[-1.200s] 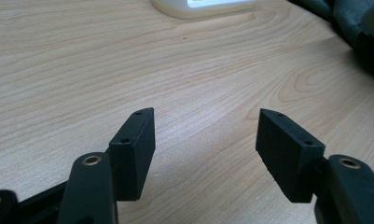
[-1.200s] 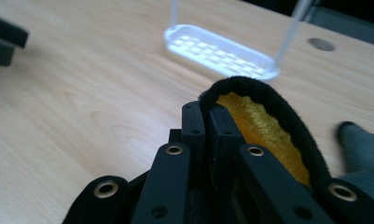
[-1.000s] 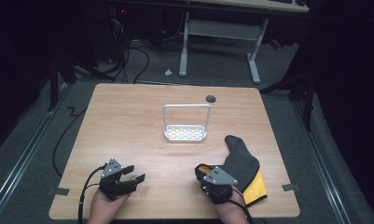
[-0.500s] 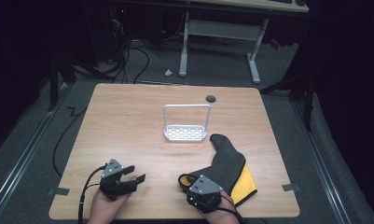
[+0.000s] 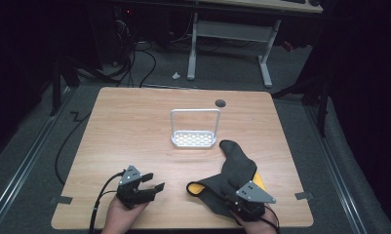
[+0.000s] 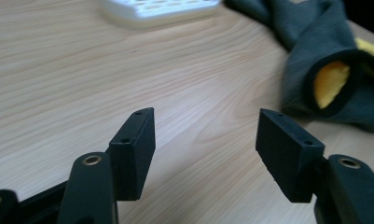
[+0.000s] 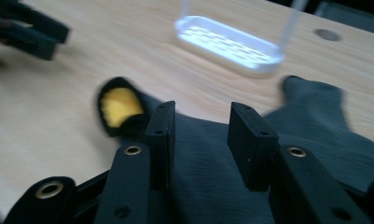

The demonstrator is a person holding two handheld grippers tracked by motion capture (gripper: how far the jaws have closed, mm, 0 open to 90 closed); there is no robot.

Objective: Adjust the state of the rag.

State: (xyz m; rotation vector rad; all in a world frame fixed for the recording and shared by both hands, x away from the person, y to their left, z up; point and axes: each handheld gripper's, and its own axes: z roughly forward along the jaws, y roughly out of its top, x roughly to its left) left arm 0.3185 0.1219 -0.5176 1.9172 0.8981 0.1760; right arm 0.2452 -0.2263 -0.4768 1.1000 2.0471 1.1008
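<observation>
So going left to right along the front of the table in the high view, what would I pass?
Left gripper with its black fingers apart → bare strip of the light wooden table → yellow-lined opening of the dark grey sock → right gripper, which sits over the sock's body.

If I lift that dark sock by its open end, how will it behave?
The sock is probably floppy: it lies creased and bent on the table, so the toe would dangle. It looks light, soft knit, unlikely to slip. The yellow lining shows at the mouth, which may gape.
</observation>
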